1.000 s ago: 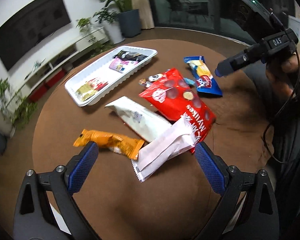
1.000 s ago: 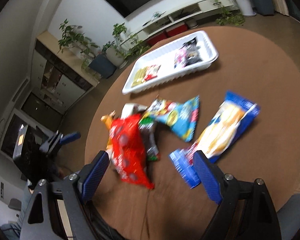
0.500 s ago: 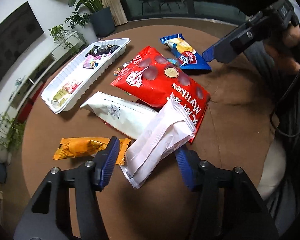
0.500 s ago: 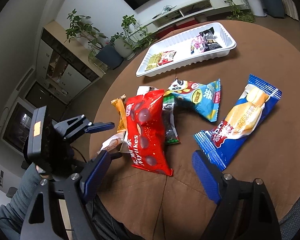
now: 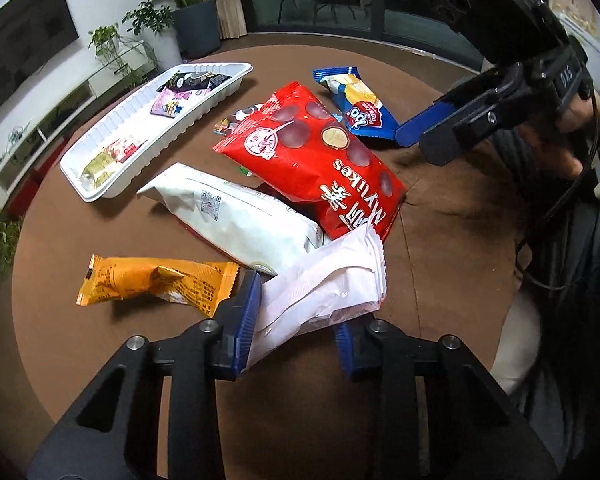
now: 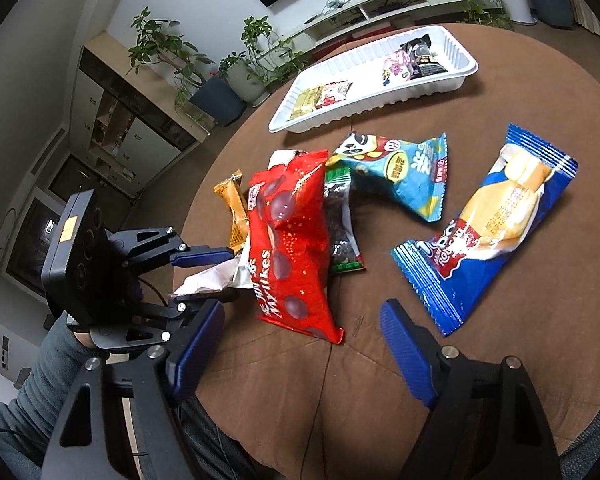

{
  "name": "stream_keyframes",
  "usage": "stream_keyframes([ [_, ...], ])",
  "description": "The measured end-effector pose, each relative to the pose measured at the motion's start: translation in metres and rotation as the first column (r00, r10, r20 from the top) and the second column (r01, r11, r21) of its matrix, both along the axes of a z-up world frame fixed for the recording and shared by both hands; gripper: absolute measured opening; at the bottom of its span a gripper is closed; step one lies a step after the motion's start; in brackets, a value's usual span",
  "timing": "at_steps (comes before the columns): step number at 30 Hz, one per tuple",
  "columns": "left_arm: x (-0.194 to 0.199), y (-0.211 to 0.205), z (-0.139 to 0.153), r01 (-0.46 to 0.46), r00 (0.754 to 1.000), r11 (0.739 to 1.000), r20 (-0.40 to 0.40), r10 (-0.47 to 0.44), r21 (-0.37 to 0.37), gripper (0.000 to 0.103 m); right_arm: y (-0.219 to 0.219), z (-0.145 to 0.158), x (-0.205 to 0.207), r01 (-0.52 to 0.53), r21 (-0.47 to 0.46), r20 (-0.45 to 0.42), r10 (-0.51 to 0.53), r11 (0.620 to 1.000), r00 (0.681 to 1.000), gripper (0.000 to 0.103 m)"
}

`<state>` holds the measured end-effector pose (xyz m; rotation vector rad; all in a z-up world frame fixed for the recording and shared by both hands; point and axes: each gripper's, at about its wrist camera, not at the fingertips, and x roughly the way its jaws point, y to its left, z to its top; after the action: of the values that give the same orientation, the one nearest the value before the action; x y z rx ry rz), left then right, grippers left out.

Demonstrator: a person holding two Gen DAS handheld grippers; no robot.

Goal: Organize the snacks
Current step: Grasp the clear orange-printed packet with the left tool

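Note:
My left gripper (image 5: 296,320) is shut on the near end of a pale pink snack pack (image 5: 324,284), which leans on the red Mylikes bag (image 5: 316,156). The same grip shows in the right wrist view (image 6: 210,276). A white pack (image 5: 228,212) and an orange bar (image 5: 156,284) lie to the left. My right gripper (image 6: 304,356) is open and empty above the table, near the red bag (image 6: 288,240) and the blue roll-cake pack (image 6: 488,224). The white tray (image 5: 100,148) holds several small snacks.
A light-blue panda pack (image 6: 400,168) and a dark green-edged pack (image 6: 342,236) lie among the pile on the round brown table (image 6: 380,380). The tray (image 6: 432,88) sits at the far side. Plants and a TV shelf stand beyond the table.
My left gripper moved forward and closed on the pink pack. My right gripper came lower and closer to the pile and stayed open.

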<state>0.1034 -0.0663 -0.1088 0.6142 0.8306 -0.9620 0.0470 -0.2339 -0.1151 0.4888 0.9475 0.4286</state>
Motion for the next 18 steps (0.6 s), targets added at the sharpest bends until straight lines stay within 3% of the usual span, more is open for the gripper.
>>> stream_keyframes([
  [8,0.004,0.011,0.009,-0.128,0.991,0.991,-0.044,0.126,-0.05,0.017,0.006,0.002,0.002,-0.007,-0.017,0.011,0.007,1.0,1.0,0.083],
  [18,-0.002,0.019,0.014,-0.259,0.96,0.959,-0.143,0.242,-0.116,0.013,0.032,0.008,0.009,-0.034,-0.088,0.048,0.038,0.996,0.998,0.078],
])
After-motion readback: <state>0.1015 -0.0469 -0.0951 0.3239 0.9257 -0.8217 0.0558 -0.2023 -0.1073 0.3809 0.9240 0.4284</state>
